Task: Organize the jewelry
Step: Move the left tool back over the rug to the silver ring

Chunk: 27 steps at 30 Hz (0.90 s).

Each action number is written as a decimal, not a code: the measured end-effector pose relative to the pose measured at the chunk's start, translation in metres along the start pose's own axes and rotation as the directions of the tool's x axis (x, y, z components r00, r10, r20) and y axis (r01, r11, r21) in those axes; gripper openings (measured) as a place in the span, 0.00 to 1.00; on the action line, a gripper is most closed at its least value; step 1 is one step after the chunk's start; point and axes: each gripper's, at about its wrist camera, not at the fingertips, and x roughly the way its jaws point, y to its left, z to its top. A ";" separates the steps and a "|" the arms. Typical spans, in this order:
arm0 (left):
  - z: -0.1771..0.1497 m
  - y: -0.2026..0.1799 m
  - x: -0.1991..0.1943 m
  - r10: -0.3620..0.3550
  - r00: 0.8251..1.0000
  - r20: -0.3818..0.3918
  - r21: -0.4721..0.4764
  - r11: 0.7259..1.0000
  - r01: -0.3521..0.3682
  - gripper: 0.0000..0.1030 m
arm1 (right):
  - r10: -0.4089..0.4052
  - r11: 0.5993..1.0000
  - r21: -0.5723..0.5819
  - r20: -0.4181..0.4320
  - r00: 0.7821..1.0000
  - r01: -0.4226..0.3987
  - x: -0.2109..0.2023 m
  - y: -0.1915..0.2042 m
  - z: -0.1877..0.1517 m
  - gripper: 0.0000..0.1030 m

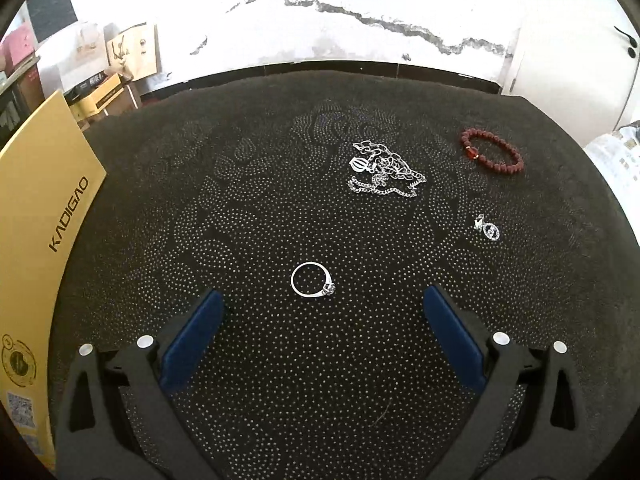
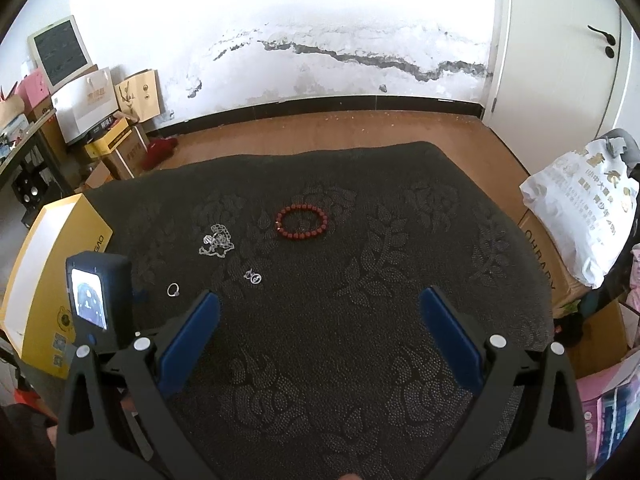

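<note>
Left wrist view, left gripper (image 1: 320,304) fingers spread, silver ring (image 1: 312,279) just ahead between them, right gripper (image 2: 320,306) fingers spread, red bead bracelet (image 2: 302,222) well ahead.

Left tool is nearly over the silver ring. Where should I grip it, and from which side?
The silver ring lies flat on the dotted black cloth, its stone setting toward the right. Probably come straight down with the open left tool, pinching across the plain band, clear of the setting; a flat ring offers no side edge.
</note>
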 end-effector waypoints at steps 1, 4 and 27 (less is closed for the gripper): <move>0.000 0.000 0.000 -0.001 1.000 0.000 0.002 1.000 0.001 0.94 | 0.006 1.000 0.004 0.001 1.000 -0.006 0.000 -0.001 0.001 0.94; -0.002 0.001 -0.002 -0.008 1.000 0.003 0.008 1.000 0.008 0.92 | 0.019 1.000 0.009 0.008 1.000 -0.019 -0.002 -0.003 0.003 0.94; 0.003 0.015 -0.010 -0.016 0.999 0.037 0.024 1.000 0.015 0.20 | 0.041 0.998 0.037 0.017 0.999 -0.042 -0.003 -0.006 0.010 0.94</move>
